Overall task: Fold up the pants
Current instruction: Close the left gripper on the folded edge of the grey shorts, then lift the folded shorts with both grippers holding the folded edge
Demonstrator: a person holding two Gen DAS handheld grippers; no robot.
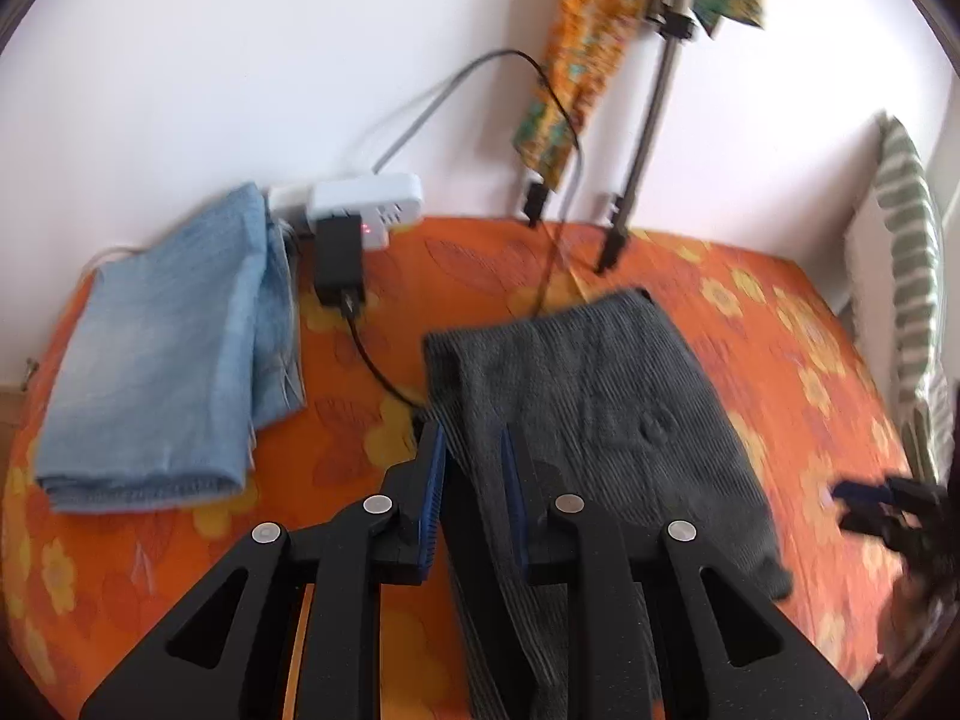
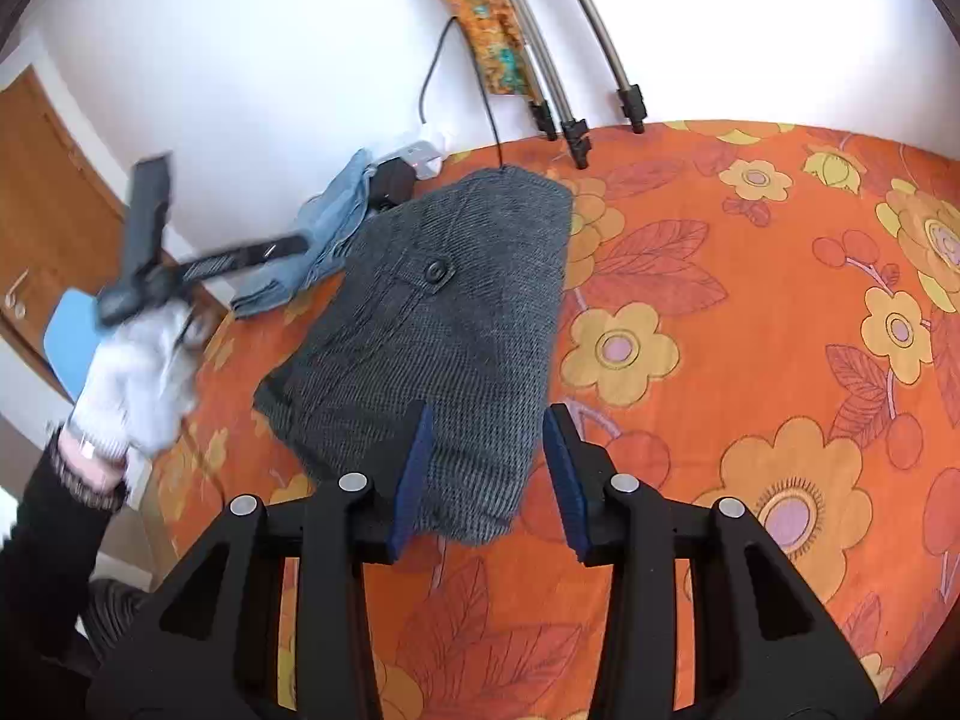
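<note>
Pants (image 1: 600, 414): grey ribbed knit, folded into a compact stack, lying flat on the bed; one button (image 2: 435, 272) faces up on the top layer.
Bed cover (image 2: 750, 312): orange fabric with yellow flowers and red leaves; it carries every item listed here.
Blue jeans (image 1: 162, 360): folded, at the far left of the bed in the left wrist view, well apart from the pants and close to the wall.
Power strip (image 1: 366, 201): white, against the wall just right of the jeans, with a black adapter (image 1: 339, 264) plugged in; a black cable runs from the adapter toward the left edge of the pants.
Left claw (image 1: 474, 450): jaws part open, blue pads facing each other, straddling the near left edge of the pants; whether the pads touch the fabric cannot be told.
Left hand (image 2: 141, 378): white glove, black sleeve, raised off the left edge of the bed in the right wrist view; motion blurred.
Tripod legs (image 2: 570, 120): metal, black feet resting on the bed near the wall, beyond the pants.
Right claw (image 2: 489, 438): jaws wide open, nothing held; left pad over the near end of the pants, right pad over bare bed cover.
Striped pillow (image 1: 912, 252): green and white, upright at the far right edge of the bed.
</note>
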